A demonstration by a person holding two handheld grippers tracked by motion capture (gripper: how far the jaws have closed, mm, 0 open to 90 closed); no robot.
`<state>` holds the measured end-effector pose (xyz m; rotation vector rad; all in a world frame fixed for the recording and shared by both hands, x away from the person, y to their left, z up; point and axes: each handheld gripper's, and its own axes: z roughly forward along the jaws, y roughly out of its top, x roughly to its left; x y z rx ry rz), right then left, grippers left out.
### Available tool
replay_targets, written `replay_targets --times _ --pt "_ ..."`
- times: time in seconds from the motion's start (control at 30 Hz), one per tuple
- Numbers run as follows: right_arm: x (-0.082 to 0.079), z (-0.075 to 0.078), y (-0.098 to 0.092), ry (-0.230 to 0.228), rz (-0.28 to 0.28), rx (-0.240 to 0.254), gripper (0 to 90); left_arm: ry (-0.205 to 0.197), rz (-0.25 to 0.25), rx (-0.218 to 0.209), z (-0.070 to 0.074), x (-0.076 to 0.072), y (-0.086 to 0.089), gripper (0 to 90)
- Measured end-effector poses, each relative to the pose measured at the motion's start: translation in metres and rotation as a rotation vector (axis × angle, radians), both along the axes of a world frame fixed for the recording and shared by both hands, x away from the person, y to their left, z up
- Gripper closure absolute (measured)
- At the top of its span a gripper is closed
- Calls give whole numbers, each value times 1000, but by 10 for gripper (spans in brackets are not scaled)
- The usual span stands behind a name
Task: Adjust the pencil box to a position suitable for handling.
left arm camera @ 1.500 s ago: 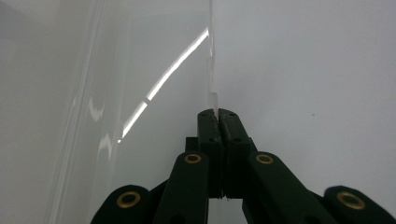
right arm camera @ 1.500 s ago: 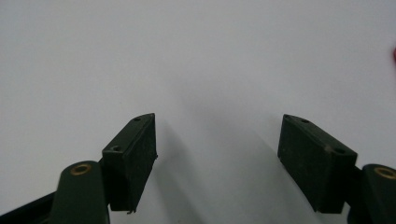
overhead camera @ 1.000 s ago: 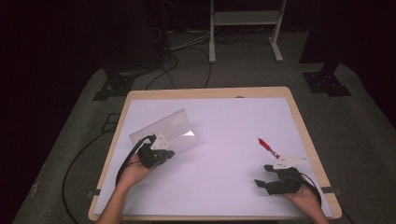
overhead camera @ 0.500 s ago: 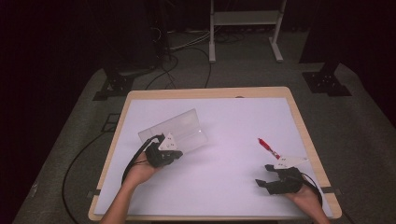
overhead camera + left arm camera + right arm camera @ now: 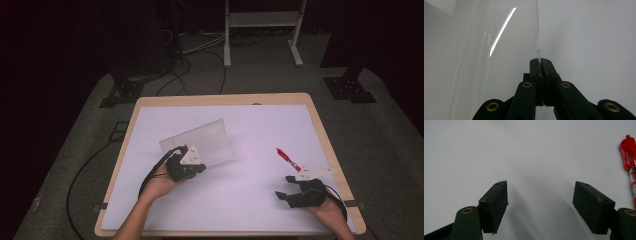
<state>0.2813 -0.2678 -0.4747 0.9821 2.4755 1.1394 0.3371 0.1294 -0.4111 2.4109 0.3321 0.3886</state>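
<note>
Clamped tight on the thin edge of a clear plastic case (image 5: 506,50), jaws pressed together with only the plastic between them: the left gripper (image 5: 540,61), gripping at the rim probably because nothing else on so flat a thing offers purchase. Seen from above, the same case (image 5: 200,143) tilted up off the white table (image 5: 250,200), near edge held at the left gripper (image 5: 192,162), far edge angled toward the middle of the table, apparently for carrying or swinging open. At the near right corner, the right gripper (image 5: 287,187) resting low, jaws spread wide and empty, nothing between the pads (image 5: 496,205) but bare tabletop. Just beyond it, a red pen (image 5: 286,157) lying flat, apart from the case and within easy reach, likely next in line for the waiting open jaws. Same pen (image 5: 629,157) at the right edge of the right gripper view, untouched.
</note>
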Motion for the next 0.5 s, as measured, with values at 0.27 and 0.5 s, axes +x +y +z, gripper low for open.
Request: replay_targets --times 0.27,0.5 --pt "0 0 -2 1 -4 0 273 0 -47 0 -1 -5 -14 890" --pt "0 1 -3 -2 -5 -1 273 3 -81 0 -2 -8 -26 890"
